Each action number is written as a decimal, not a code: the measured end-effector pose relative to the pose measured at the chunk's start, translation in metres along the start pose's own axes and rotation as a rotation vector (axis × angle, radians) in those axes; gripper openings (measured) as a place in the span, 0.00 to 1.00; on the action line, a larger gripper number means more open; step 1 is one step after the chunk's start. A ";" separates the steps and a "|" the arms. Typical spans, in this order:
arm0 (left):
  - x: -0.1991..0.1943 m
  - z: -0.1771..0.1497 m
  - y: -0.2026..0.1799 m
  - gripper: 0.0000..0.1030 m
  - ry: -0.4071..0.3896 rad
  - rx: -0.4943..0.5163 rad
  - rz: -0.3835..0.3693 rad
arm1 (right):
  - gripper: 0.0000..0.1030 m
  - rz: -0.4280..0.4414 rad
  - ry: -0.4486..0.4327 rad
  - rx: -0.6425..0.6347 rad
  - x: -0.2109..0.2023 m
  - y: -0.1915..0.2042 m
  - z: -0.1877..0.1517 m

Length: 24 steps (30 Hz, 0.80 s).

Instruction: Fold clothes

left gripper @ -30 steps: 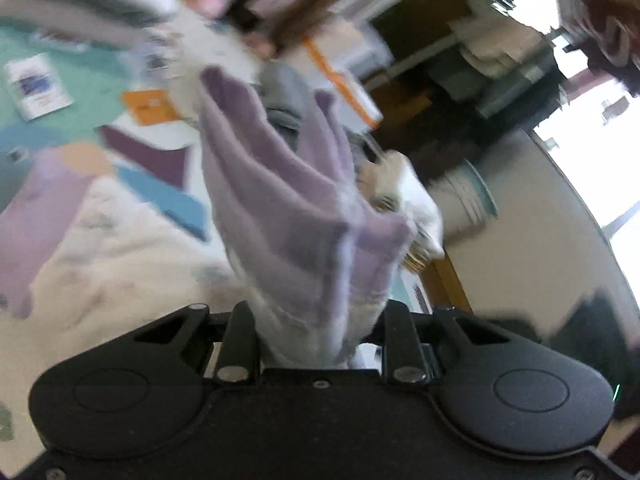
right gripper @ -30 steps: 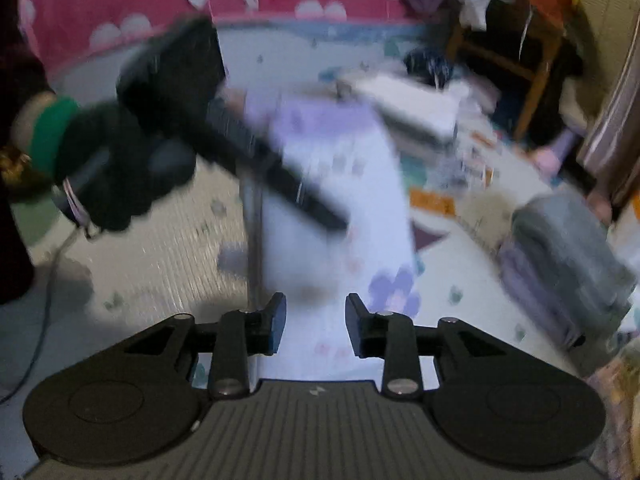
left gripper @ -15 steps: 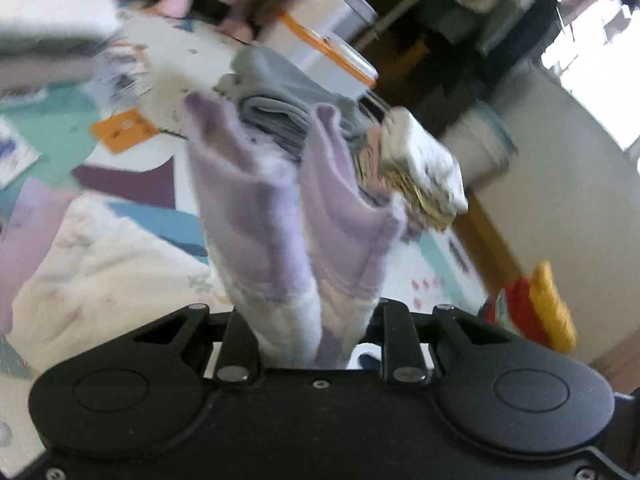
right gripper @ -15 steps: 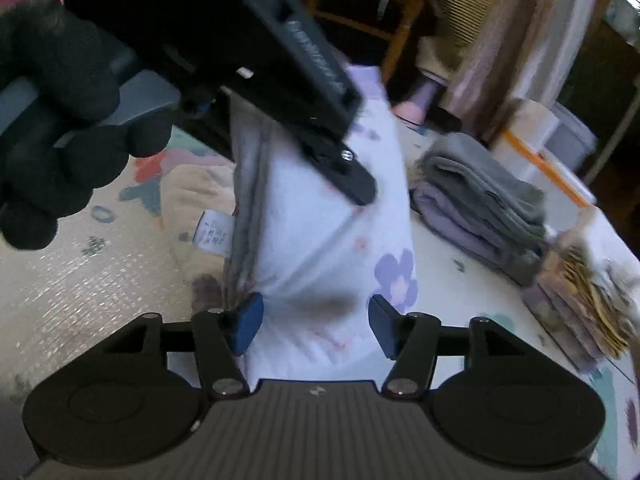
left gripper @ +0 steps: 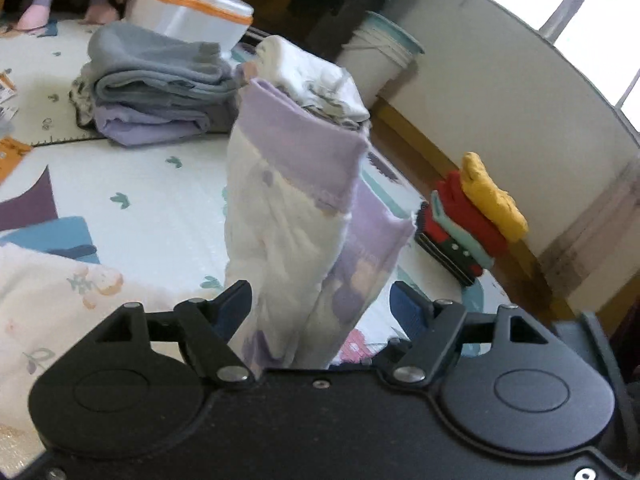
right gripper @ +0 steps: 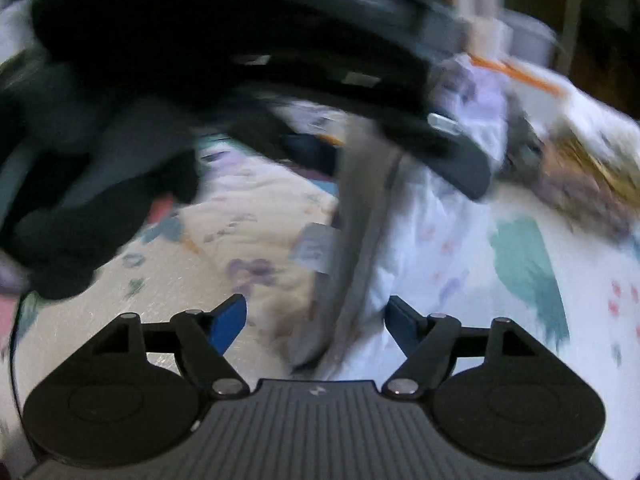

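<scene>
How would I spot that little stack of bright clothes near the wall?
Find the curved pale wall with its wooden skirting. At its foot sits the small folded stack; unlike the grey and lilac pile, it is red and teal, topped with yellow.

Right claw (right gripper: 316, 316) spread wide around hanging white garment (right gripper: 416, 248); blurred left claw (right gripper: 460, 160) above, over mat (right gripper: 520, 264).

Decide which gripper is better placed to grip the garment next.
Left, probably: the garment fills most of the gap between the left gripper's open fingers. The right gripper is open too, but the garment sits off-centre there, in a blurred view.
</scene>
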<state>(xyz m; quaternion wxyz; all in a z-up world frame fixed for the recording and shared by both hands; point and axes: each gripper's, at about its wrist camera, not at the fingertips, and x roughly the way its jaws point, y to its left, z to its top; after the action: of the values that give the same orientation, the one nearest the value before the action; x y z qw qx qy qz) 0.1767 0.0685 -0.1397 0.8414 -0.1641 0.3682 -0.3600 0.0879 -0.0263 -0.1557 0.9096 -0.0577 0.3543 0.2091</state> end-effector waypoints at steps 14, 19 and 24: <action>-0.026 -0.016 0.083 0.72 -0.019 -0.094 0.300 | 0.73 -0.054 -0.007 0.720 0.010 -0.102 -0.038; -0.012 -0.035 0.093 0.72 0.088 -0.014 0.432 | 0.68 -0.049 -0.050 0.969 0.014 -0.134 -0.066; -0.007 -0.049 0.083 0.65 0.119 0.086 0.518 | 0.43 -0.044 -0.094 1.217 0.018 -0.166 -0.095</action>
<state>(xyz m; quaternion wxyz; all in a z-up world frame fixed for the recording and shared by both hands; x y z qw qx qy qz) 0.1774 0.1301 -0.2137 0.8886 -0.0073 0.4310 -0.1569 0.1109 -0.1948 -0.2448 0.7982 0.4744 0.3682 -0.0472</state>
